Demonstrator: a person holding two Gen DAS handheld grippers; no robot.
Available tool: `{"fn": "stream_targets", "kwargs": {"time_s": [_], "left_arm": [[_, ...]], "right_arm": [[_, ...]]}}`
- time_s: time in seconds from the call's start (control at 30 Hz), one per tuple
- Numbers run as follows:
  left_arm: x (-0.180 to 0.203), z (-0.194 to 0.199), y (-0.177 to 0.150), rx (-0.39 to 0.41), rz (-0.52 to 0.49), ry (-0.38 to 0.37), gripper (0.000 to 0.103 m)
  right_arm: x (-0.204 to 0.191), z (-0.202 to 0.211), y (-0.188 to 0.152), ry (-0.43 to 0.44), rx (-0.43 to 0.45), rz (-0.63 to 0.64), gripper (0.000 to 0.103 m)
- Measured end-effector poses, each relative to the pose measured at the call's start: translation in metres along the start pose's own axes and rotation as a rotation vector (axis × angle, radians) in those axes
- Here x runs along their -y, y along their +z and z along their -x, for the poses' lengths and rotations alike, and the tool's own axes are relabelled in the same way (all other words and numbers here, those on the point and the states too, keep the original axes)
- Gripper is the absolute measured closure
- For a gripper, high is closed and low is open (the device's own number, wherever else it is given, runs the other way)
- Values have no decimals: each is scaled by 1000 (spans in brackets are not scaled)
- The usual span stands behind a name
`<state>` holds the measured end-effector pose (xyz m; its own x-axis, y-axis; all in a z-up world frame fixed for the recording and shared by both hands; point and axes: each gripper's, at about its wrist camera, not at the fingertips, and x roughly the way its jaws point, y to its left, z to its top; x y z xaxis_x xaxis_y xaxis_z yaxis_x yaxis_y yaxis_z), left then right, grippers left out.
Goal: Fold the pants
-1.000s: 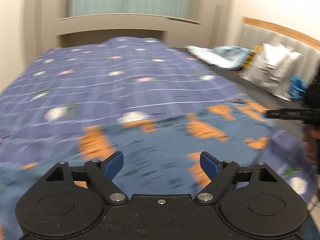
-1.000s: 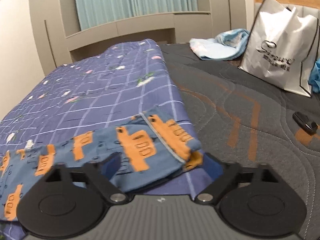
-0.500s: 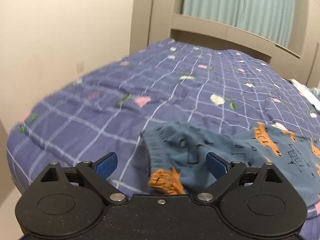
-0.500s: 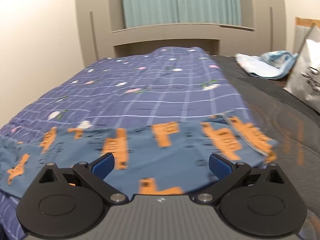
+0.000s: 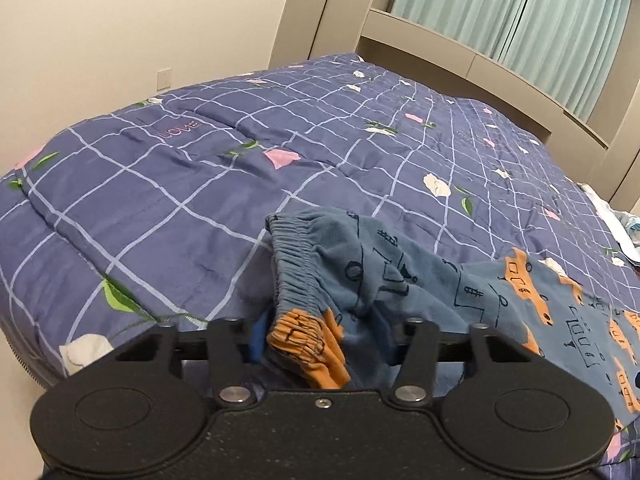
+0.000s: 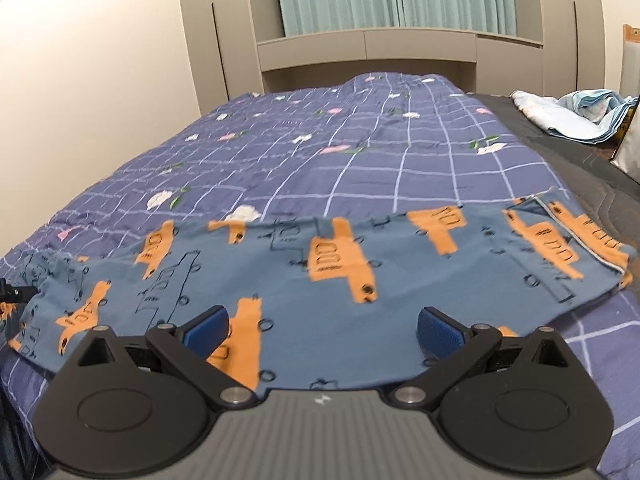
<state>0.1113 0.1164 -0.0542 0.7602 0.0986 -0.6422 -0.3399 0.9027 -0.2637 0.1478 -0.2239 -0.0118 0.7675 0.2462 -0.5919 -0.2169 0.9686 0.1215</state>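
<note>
Grips the gathered waistband (image 5: 296, 264) of the pants (image 5: 400, 280) with the left gripper (image 5: 320, 340), fingers (image 5: 256, 338) drawn in close on a bunched wad of elastic and orange print; hides the far pad behind cloth, so looks clamped rather than plainly proves it. Lifts that end slightly off the checked quilt (image 5: 160, 200) near the bed's left edge. Spreads the rest rightward across the near part of the bed, laid sideways and fairly flat, blue with orange vehicles. Hovers the right gripper (image 6: 324, 328) just above the middle of the legs, fingers (image 6: 440, 330) spread wide and holding nothing. Ends at the leg hems (image 6: 580, 248), close to where the quilt meets the grey mattress cover (image 6: 592, 168). Probably handles as light, limp knit: sags between holds, slides easily over the quilt, wrinkles if dragged. Likely best pinched at waistband and hems, both layers together, with the fold carried over rather than pulled. Leaves a pale blue bundle (image 6: 580, 112) well apart at far right.
</note>
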Motion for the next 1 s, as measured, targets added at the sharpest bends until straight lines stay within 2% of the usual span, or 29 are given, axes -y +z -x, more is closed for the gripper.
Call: {"fn": "stream_targets", "kwargs": {"time_s": [0.07,0.1,0.2,0.4,0.5,0.6,0.77,0.87,0.93,1.0], "left_arm": [[0,2,1,2,12,3,67],[-1,3,1,6,21,5,79],[-2,11,5,19,44,8,84],[6,50,16,114,11,-12,88],[9,66,21,134,-20,-11,89],[10,69,19,124,-43,4,91],[6,47,10,51,-61,29,90],[4,39,5,15,-68,48,80],[5,39,4,12,-72,64,51],[7,40,5,27,-80,73,34]], "right_arm": [[-4,-1,0,2,-2,8,0],[-6,-1,0,5,-1,10,0],[-10,-1,2,14,2,14,0],[-16,0,3,23,13,31,0],[-16,0,3,28,16,34,0],[-15,-1,0,33,17,25,0],[-13,-4,-4,39,6,17,0],[-11,-4,-6,42,7,17,0],[-9,-4,-7,42,9,16,0],[-6,-4,-8,40,14,11,0]]}}
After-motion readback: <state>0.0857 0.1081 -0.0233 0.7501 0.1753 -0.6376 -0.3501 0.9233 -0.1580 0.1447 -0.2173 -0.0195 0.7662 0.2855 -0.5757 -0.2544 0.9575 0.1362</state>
